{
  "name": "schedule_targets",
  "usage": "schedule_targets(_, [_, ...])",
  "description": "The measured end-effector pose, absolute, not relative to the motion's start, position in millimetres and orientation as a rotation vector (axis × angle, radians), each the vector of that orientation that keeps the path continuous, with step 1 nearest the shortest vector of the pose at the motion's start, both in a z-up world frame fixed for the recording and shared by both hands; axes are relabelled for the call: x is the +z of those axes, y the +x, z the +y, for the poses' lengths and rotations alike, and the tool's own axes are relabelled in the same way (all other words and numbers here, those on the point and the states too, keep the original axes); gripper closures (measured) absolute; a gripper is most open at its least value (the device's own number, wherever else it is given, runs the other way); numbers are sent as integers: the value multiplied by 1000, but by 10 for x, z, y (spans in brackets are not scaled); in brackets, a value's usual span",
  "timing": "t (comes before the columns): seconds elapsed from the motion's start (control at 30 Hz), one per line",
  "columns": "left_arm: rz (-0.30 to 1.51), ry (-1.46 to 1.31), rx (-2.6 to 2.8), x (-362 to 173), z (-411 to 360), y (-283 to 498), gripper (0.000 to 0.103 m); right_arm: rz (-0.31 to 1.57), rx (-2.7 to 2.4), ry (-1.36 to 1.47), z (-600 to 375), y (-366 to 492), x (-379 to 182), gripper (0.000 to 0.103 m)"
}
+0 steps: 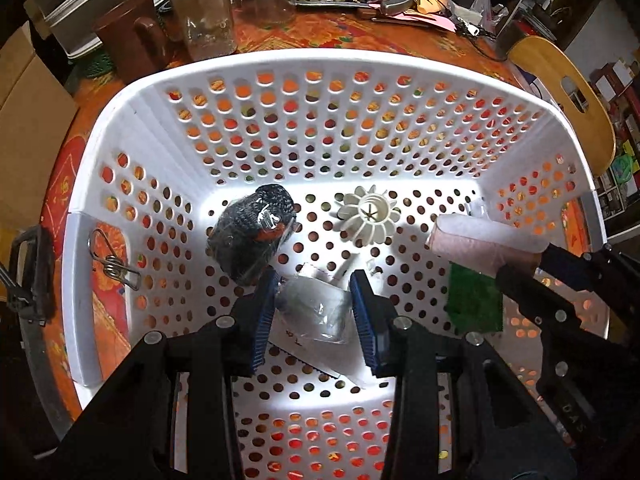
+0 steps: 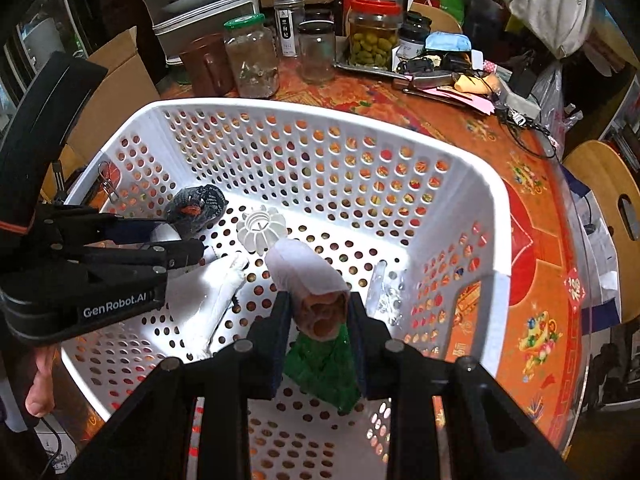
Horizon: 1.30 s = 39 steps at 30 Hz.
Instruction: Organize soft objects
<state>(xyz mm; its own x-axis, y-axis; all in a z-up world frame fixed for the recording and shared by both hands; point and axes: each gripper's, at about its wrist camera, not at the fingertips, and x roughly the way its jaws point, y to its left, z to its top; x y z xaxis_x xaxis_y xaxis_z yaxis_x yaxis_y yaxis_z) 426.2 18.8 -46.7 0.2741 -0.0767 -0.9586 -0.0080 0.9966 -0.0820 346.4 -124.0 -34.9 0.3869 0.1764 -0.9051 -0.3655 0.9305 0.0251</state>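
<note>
A white perforated basket [image 1: 120, 128] [image 2: 472, 200] stands on an orange patterned table. My left gripper [image 1: 316, 316] is inside it, its blue pads on either side of a clear plastic-wrapped white bundle [image 1: 316, 308]. My right gripper [image 2: 318, 320] is shut on a rolled pink-and-white cloth [image 2: 304, 272], which also shows in the left wrist view [image 1: 476, 244], held above a green cloth [image 2: 324, 364] [image 1: 474, 300]. A dark knitted bundle in plastic [image 1: 252, 236] [image 2: 198, 206] and a white ribbed plastic piece [image 1: 370, 216] [image 2: 260, 226] lie on the basket floor.
A metal clip [image 1: 110, 260] hangs on the basket's left wall. Jars [image 2: 252, 60], a brown mug [image 1: 136, 40] and clutter [image 2: 452, 76] stand behind the basket. A wooden chair [image 1: 568, 92] is at the right. A crumpled clear wrapper [image 2: 386, 296] lies by the right wall.
</note>
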Motion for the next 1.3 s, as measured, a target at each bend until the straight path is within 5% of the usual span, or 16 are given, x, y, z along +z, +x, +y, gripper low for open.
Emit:
schedule_targets(0.2, [1259,-97,-62,-426,210,4228,59,1117,340,-161,-1244,3480,-349,75])
schedule_targets(0.27, [1237,-80,-55,-375,205,4198,28,1109,342,-154,-1250,3468,-331,73])
schedule_targets(0.33, [1194,-61,-37,-279,215,4149,16,1092,367,-122,-1281,3439,-271,66])
schedule_targets(0.37, [1182,-55,-35,-244,215,4126,10,1081,376,-114,-1291,3414,-236,54])
schedule_targets(0.4, [1173,-51,-34,-216,221,4102,8,1073,362,-123,-1294,3389,-210,19])
schedule_targets(0.43, [1160,-44,-30,-178,228,4063,8,1064,351,-133,-1302,3363,-179,6])
schedule_targets(0.5, [1126,-45,-18,-96,287,3980,8,1033,376,-107,-1354,3285,-95,0])
schedule_targets(0.97, [741,-38,-40,703,409,2637,0,740,391,100,-2245,2064,355,0])
schedule_targets(1.3, [644,-72,-14,97,312,1121,0,709,240,217,-2683,680,-381,0])
